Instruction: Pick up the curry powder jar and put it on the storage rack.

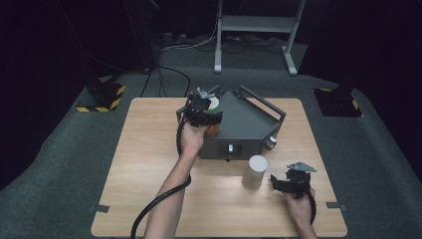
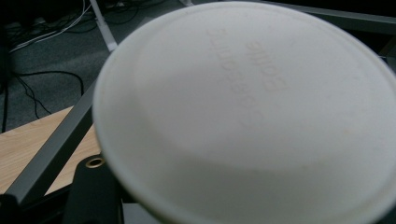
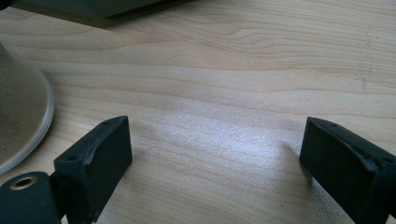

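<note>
My left gripper (image 1: 205, 115) is over the left front corner of a dark grey metal box (image 1: 249, 124) and appears shut on a round can with a white lid (image 1: 214, 103) and an orange-brown body (image 1: 213, 130). The lid (image 2: 252, 112) sits very close in the left gripper view and hides the jaws; a grey rail (image 2: 51, 154) of the box runs beside it. My right gripper (image 1: 281, 183) rests low on the wooden table (image 1: 149, 164) near the front right, open, with bare wood between its fingers (image 3: 95, 158). A beige cylinder (image 1: 255, 172) stands upright just left of it, with its base edge (image 3: 18, 121) close by.
The box has raised frame rails, a front latch (image 1: 230, 148) and a knob (image 1: 271, 142) on its right corner. Beyond the table lie grey carpet, cables, a white stand (image 1: 254, 30) and yellow-black striped bases (image 1: 104, 97).
</note>
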{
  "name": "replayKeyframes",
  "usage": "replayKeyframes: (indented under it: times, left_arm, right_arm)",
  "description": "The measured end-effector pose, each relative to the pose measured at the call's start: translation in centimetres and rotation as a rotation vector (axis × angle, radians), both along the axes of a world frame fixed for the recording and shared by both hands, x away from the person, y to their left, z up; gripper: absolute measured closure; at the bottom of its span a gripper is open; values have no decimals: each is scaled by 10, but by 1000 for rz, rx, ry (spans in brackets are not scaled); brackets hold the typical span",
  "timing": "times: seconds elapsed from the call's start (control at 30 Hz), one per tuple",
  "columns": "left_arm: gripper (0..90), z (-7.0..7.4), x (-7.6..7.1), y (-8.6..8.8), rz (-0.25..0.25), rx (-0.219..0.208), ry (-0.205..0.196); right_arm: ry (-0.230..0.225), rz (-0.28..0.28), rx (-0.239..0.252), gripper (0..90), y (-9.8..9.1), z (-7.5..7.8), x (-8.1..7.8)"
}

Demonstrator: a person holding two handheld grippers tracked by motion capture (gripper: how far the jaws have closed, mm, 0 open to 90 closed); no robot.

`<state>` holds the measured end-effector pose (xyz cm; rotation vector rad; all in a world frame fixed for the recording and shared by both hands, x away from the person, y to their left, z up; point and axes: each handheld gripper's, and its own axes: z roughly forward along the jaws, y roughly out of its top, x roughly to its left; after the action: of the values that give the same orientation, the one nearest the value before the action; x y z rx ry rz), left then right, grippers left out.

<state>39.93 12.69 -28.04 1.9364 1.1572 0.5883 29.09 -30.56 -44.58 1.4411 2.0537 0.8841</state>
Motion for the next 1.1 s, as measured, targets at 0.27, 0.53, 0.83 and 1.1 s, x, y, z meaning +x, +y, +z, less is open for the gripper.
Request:
replayKeyframes:
  times: [0.27,0.53,0.83,1.1]
  left_arm:
    - [275,1,0,2,3,-22,-1]
    - [95,7,-14,2,8,-16,-18]
    - [77,5,-29,19,14,-54,-10]
    - [70,-4,-48,40,3,-87,-12]
  right_arm:
    - [0,1,1,88,0,0,0]
    - [1,0,1,88,0,0,0]
    - [0,1,0,88,0,0,0]
    - [1,0,0,88,0,0,0]
